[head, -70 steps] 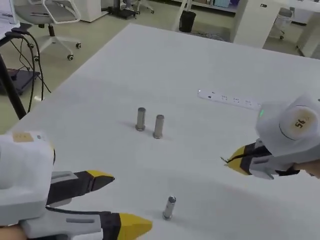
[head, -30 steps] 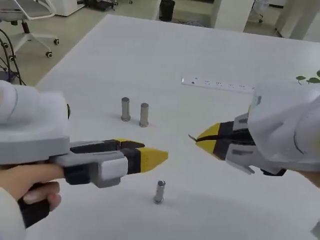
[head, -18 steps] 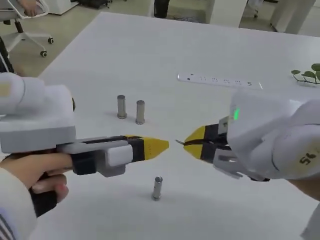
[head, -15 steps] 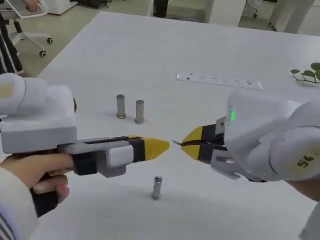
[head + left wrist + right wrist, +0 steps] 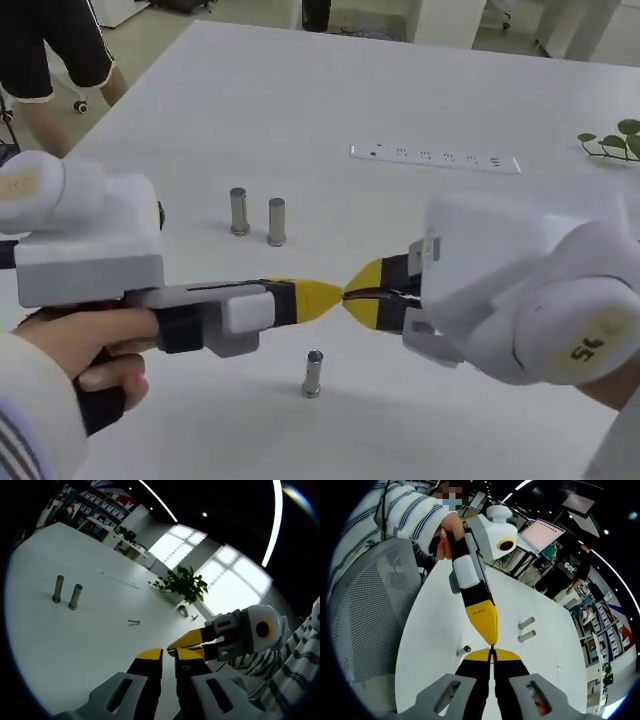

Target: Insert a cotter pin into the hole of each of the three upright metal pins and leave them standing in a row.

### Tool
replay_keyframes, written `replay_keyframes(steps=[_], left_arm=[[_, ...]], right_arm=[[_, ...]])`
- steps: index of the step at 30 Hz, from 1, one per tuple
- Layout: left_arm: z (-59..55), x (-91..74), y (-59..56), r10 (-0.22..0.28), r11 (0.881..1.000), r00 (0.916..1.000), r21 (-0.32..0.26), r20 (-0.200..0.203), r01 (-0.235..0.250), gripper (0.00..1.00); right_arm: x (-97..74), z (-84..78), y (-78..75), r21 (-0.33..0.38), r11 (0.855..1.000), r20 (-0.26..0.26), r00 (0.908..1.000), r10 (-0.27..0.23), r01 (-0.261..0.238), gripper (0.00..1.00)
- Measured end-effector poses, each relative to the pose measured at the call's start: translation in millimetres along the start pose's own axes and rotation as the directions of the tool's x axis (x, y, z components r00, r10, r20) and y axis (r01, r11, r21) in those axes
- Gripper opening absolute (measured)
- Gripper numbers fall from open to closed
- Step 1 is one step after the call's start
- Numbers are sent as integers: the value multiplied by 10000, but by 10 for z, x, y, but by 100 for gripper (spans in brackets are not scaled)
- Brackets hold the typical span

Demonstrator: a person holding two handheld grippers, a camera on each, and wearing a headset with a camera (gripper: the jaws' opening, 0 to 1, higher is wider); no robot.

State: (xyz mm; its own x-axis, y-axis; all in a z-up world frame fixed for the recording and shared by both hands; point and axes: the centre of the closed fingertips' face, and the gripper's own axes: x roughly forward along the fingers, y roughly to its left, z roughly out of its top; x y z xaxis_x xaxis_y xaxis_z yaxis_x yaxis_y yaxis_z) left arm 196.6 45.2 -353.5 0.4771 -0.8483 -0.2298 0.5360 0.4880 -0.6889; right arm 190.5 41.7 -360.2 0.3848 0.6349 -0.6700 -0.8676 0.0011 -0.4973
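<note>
Tips now meet: R gripper (image 5: 356, 298) pinches 1 cotter pin (image 5: 491, 656), L gripper (image 5: 330, 294) narrow; 3 metal pins (image 5: 239, 211) (image 5: 277, 221) (image 5: 314, 373).

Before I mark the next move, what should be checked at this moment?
1. Cotter pin held in the right hand-held gripper: ok, jaws shut on it.
2. Left hand-held gripper placed to take it: ok, its tips meet the right one's, with its jaws slightly apart.
3. Three metal pins upright: ok, far pair and near pin.
4. Pins in a row: not ok, the near pin stands apart from the pair.
5. Any pin's hole already filled: cannot tell.
</note>
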Motion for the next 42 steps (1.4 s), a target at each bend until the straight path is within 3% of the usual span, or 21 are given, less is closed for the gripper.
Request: replay_keyframes(steps=[8,21,26,30,33,42], left_arm=[[-69,6,50,117,9999,9997,-87,-194,-118,1],[-74,-16,38,-28,9987,10000,-500,-82,24,0],[-122,-18,46,56,9972,9993,-742,-373,-83,0],[-153,-16,41,154,9987,9986,-482,-500,-178,0],[-190,-20,37,187,9965,9975,-804,-677,-242,0],[-203,-23,-3,21,9962,9971,-868,-764,-87,0]], right_arm=[[39,17,21,-20,10000,-9,10000,48,-48,0],[44,34,56,95,9999,74,9999,122,-123,0],[50,22,94,115,9997,14,9997,232,-232,0],[58,12,124,227,9993,-6,9996,282,-281,0],[58,6,148,324,9986,10,9992,409,-409,0],[73,0,172,747,9951,189,9978,641,-653,3]])
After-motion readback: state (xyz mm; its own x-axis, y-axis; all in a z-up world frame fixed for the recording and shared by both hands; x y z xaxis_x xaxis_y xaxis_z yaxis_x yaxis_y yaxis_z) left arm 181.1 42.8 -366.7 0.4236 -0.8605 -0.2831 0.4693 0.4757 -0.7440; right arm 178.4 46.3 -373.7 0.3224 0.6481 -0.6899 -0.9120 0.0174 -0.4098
